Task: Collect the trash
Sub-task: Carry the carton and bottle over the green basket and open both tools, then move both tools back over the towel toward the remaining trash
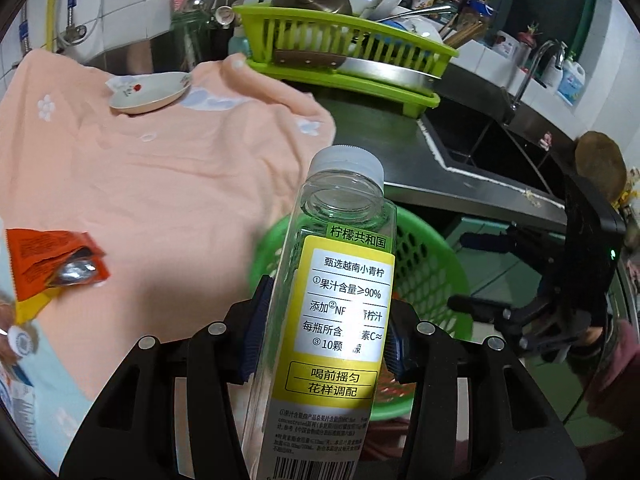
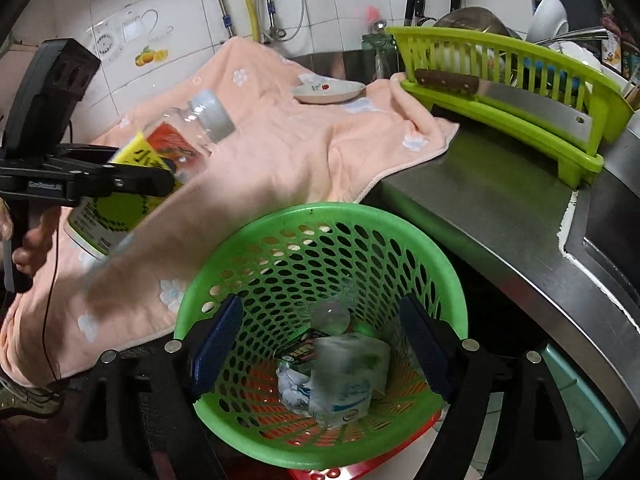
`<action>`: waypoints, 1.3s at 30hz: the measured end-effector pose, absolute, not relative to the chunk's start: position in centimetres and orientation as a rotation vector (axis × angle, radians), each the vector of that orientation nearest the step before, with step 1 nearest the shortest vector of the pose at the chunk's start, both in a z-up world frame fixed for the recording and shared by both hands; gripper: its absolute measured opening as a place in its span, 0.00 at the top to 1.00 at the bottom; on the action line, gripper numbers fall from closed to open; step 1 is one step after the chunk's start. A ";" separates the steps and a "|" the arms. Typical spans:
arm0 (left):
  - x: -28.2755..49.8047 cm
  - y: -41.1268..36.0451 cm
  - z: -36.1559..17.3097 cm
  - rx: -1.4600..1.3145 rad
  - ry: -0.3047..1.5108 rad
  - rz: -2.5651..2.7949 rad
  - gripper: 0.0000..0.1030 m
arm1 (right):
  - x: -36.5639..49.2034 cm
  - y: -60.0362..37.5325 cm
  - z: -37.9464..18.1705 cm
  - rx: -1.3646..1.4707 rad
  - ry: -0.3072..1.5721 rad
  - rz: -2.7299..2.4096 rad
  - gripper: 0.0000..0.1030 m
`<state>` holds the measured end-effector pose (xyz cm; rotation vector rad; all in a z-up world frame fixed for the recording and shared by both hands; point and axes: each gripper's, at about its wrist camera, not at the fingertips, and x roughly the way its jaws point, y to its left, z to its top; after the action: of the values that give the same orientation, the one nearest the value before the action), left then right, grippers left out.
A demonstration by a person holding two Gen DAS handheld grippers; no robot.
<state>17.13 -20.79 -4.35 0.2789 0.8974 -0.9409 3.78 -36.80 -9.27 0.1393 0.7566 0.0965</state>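
Note:
My left gripper (image 1: 320, 320) is shut on an empty clear plastic bottle (image 1: 340, 280) with a yellow label and white cap. It holds the bottle above the peach towel, beside the green perforated basket (image 1: 432, 276). The right wrist view shows the same bottle (image 2: 160, 160) in the left gripper (image 2: 168, 178), up and left of the basket (image 2: 320, 216). My right gripper (image 2: 320, 336) is open and empty, just over the basket's mouth. Crumpled wrappers and plastic (image 2: 340, 376) lie in the basket. An orange torn wrapper (image 1: 52, 264) lies on the towel at left.
A peach towel (image 1: 160, 168) covers the counter, with a small dish (image 1: 152, 92) on it. A lime dish rack (image 2: 500, 80) with a cleaver (image 2: 520, 100) stands on the steel counter (image 2: 500, 200). The sink (image 1: 500, 152) is at right. A bottle cap (image 1: 20, 340) lies at far left.

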 end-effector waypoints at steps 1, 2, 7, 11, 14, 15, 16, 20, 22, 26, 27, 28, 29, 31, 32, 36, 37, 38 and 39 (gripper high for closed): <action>17.0 -21.3 -4.4 0.271 0.899 -0.941 0.53 | 3.5 -36.8 -9.1 0.138 0.747 0.098 0.25; 16.9 -21.7 -4.6 0.264 0.904 -0.944 0.53 | 3.3 -36.9 -8.9 0.137 0.741 0.098 0.24; 16.2 -23.9 -5.6 0.290 0.924 -0.947 0.53 | 2.7 -37.0 -8.6 0.138 0.722 0.098 0.24; 16.0 -25.0 -6.4 0.297 0.943 -0.946 0.53 | 2.5 -37.2 -8.5 0.144 0.713 0.103 0.24; 16.1 -25.5 -6.8 0.286 0.959 -0.947 0.53 | 2.4 -37.2 -8.6 0.145 0.713 0.107 0.23; 16.1 -25.7 -6.9 0.283 0.962 -0.950 0.53 | 2.4 -37.1 -8.6 0.145 0.714 0.107 0.23; 16.1 -25.8 -7.0 0.282 0.964 -0.951 0.53 | 2.4 -37.2 -8.7 0.145 0.714 0.107 0.23; 16.1 -26.5 -7.5 0.272 0.978 -0.957 0.52 | 2.3 -37.2 -8.7 0.148 0.709 0.112 0.23; 16.0 -26.6 -7.5 0.245 0.973 -0.967 0.47 | 2.3 -37.1 -8.7 0.149 0.709 0.113 0.23; 15.8 -26.2 -7.2 0.221 0.955 -0.974 0.44 | 2.3 -37.1 -8.7 0.151 0.711 0.113 0.23; 15.8 -26.0 -7.1 0.226 0.949 -0.968 0.44 | 2.3 -37.1 -8.7 0.150 0.712 0.114 0.23; 15.7 -25.7 -6.9 0.226 0.945 -0.963 0.44 | 2.3 -37.0 -8.7 0.150 0.711 0.116 0.23; 15.8 -25.4 -6.8 0.223 0.941 -0.958 0.44 | 2.3 -37.0 -8.7 0.151 0.711 0.117 0.23; 15.9 -24.5 -6.5 0.217 0.934 -0.938 0.44 | 2.3 -36.6 -8.6 0.150 0.711 0.125 0.23; 16.1 -24.0 -6.3 0.215 0.931 -0.925 0.44 | 2.4 -36.4 -8.6 0.148 0.712 0.129 0.23; 16.6 -21.6 -5.8 0.203 0.924 -0.867 0.44 | 3.0 -35.3 -8.3 0.124 0.713 0.156 0.23; 16.8 -20.8 -5.6 0.203 0.919 -0.855 0.44 | 3.2 -35.0 -8.2 0.120 0.712 0.165 0.23; 16.8 -20.4 -5.5 0.204 0.916 -0.845 0.44 | 3.3 -34.7 -8.1 0.115 0.711 0.173 0.23; 17.0 -19.6 -5.4 0.207 0.912 -0.824 0.44 | 3.6 -34.4 -8.0 0.110 0.711 0.183 0.23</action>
<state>16.96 -19.57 -5.36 0.2075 0.9116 -0.8241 3.60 -34.38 -8.02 0.1098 0.7111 0.1831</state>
